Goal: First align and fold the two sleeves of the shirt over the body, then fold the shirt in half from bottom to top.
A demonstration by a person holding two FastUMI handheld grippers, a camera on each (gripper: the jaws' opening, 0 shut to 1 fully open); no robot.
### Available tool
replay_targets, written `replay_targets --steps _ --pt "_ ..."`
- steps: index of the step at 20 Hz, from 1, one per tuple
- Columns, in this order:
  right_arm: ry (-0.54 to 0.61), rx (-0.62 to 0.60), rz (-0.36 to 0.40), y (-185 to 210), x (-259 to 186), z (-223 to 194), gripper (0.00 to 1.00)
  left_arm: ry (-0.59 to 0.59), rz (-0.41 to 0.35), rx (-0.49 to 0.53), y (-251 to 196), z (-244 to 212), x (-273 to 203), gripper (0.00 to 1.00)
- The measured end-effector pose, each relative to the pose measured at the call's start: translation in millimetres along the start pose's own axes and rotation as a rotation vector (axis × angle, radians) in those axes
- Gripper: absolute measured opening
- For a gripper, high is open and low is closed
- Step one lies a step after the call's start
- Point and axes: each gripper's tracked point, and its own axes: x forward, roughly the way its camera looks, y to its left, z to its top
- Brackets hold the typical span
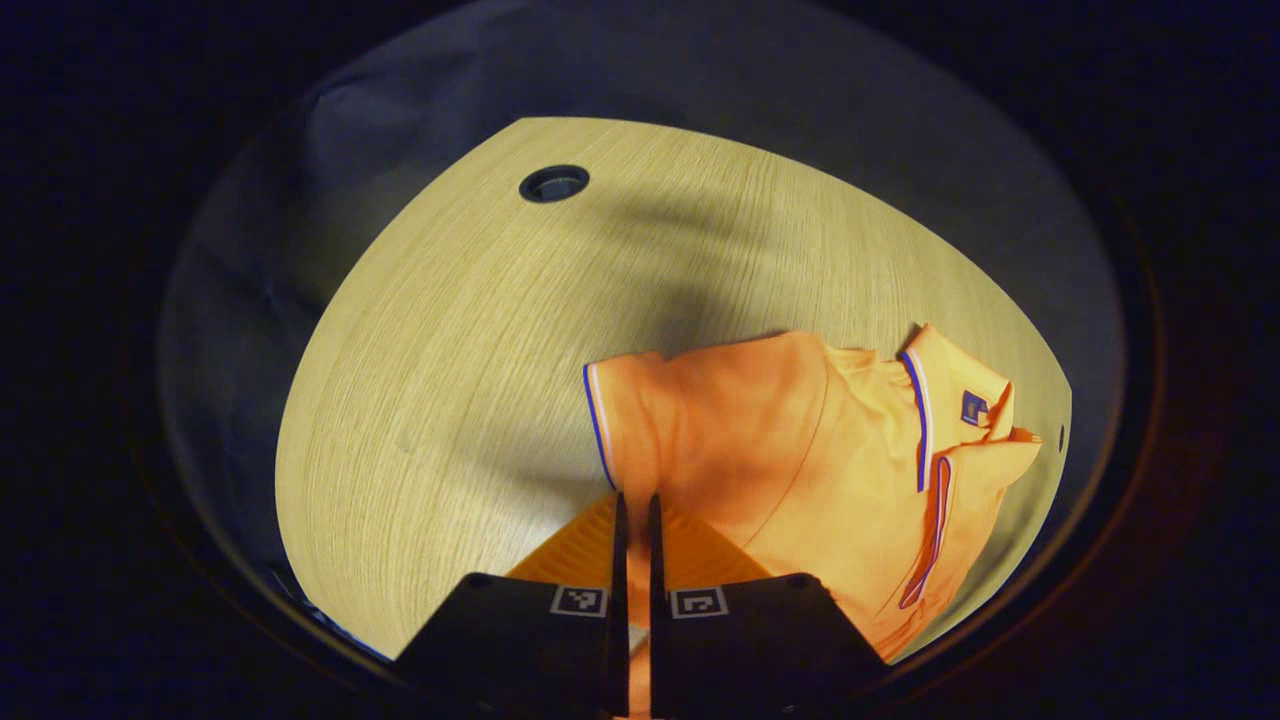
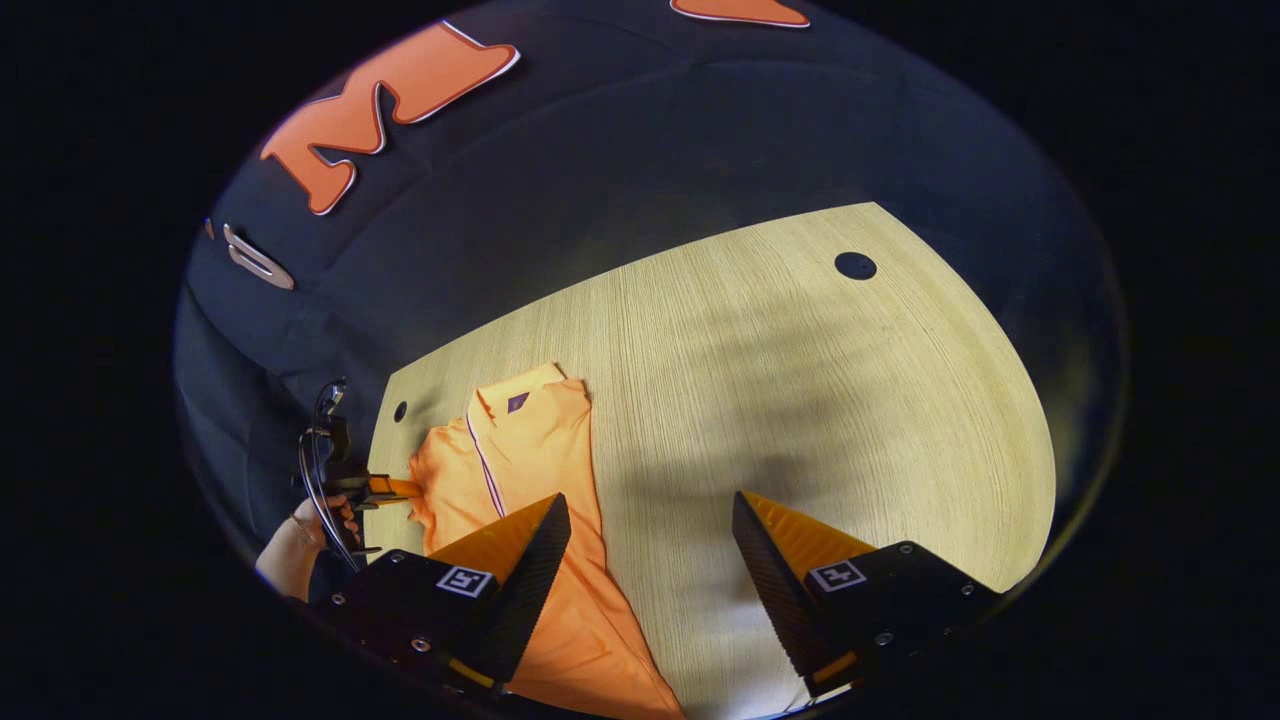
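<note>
Wooden table (image 1: 460,330); orange shirt (image 1: 800,450) badge (image 1: 973,407) unreadable.

The shirt's (image 2: 530,470) lower hem is cut off behind the right claw (image 2: 650,570).

A pale wood-grain table (image 1: 480,330) with a round cable hole (image 1: 553,184) near its far edge stands before the booth's dark cloth wall (image 2: 620,150).

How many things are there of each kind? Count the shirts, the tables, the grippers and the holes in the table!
Orange shirt: 1
Wooden table: 1
Grippers: 2, the left gripper and the right gripper
Holes in the table: 2, a big one and a small one
Total: 6
</note>
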Motion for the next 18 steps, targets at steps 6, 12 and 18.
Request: replay_targets --steps 6,12,18 --pt "0.0 -0.007 0.013 -2 -1 -1 0.99 -0.079 -0.053 0.081 -13 15 -41 0.01" --pt "-0.017 -0.012 0.027 0 -7 0 0.99 -0.144 -0.08 0.253 -72 12 -87 0.01" --pt "-0.03 -0.014 0.037 -4 -21 -5 0.99 -0.113 -0.193 0.322 -159 -22 -97 0.01"
